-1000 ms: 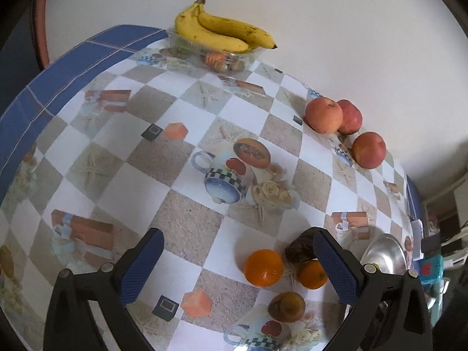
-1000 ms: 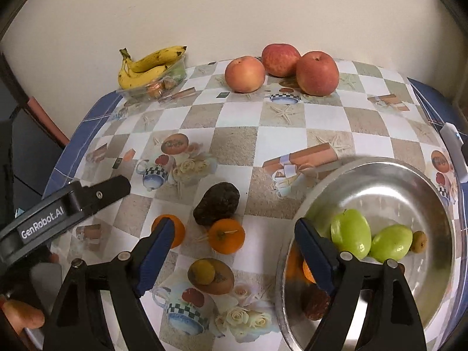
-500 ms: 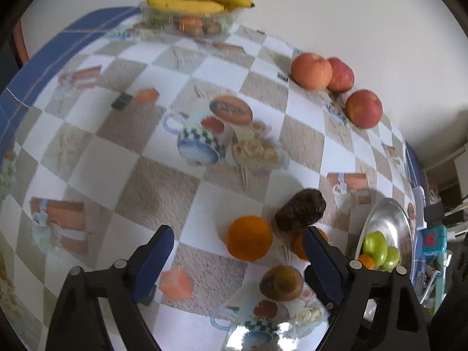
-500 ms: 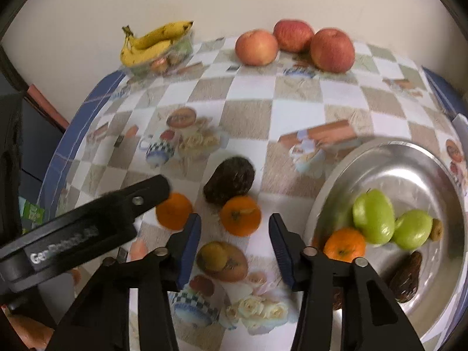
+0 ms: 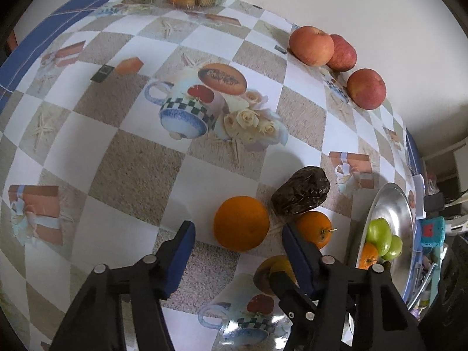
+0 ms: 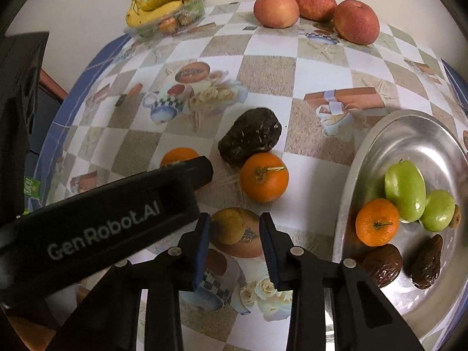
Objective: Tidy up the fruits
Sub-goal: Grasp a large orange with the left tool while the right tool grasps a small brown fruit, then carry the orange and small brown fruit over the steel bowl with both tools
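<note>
My left gripper [image 5: 236, 227] points down over the checked tablecloth, jaws closing around a large orange [image 5: 241, 223]; a gap shows between each blue pad and the peel. In the right wrist view its black body [image 6: 117, 213] hides most of that orange [image 6: 178, 155]. My right gripper [image 6: 234, 218] straddles a small yellow-brown fruit [image 6: 229, 225], jaws closing, the right pad still clear of it. A stemmed orange [image 6: 264, 177] and a dark wrinkled fruit [image 6: 251, 137] lie just beyond. The steel plate [image 6: 409, 134] on the right holds green fruits, an orange and dark fruits.
Three apples [image 6: 316, 5] sit along the far edge by the wall. Bananas [image 6: 163, 3] rest on a clear tray at the back left. The two grippers stand close side by side. The table's blue border [image 5: 38, 44] marks the left edge.
Both grippers have sunk toward the table and tipped downward. Both pairs of jaws have narrowed, the left around the large orange, the right around the small yellow-brown fruit.
</note>
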`<state>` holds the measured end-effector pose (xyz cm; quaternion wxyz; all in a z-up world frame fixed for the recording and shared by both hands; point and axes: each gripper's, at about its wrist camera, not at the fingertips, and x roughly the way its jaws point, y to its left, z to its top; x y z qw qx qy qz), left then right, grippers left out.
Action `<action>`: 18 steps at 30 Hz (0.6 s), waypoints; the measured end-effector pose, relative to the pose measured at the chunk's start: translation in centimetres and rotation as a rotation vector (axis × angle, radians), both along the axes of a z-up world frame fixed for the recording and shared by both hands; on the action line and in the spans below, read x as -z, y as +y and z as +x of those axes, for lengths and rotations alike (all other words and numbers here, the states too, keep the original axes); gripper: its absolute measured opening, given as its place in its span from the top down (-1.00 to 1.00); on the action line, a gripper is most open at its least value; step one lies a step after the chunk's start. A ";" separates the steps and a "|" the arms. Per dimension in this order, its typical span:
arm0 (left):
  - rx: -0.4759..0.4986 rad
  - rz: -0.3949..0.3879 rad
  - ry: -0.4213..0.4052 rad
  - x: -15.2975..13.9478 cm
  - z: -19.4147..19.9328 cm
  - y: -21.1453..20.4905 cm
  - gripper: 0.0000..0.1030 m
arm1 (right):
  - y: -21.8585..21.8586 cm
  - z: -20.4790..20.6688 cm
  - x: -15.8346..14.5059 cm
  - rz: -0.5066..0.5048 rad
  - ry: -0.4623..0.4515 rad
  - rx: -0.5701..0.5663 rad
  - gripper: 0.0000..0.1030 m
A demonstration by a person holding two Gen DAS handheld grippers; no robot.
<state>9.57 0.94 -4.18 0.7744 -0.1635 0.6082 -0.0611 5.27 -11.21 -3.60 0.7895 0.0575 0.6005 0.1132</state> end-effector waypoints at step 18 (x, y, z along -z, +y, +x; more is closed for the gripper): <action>-0.022 -0.065 -0.045 -1.9 -0.2 0.6 0.20 | -0.4 -0.3 -2.3 0.028 -0.081 0.000 0.55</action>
